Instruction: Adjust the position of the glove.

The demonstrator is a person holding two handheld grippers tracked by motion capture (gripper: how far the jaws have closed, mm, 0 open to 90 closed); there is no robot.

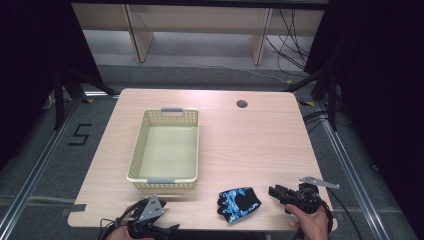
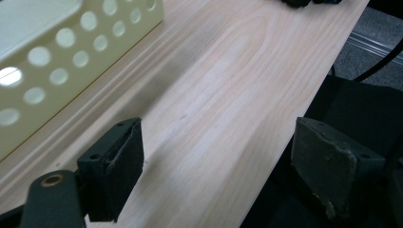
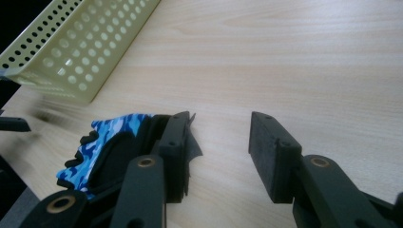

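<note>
The glove (image 1: 238,202) lay flat on the desk (image 1: 260,145) near its 6 o'clock edge, outside the basket (image 1: 165,184), which held nothing. Right claw (image 1: 278,193) sat at the glove's 3 o'clock, jaws apart and gripping nothing. Left claw (image 2: 214,166) was also spread, idle at the near edge. Judged: pickup and drop both remained.

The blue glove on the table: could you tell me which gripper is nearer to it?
Right. The right gripper sits open just beside the glove, apart from it; the left gripper lies farther off, below the basket.
</note>
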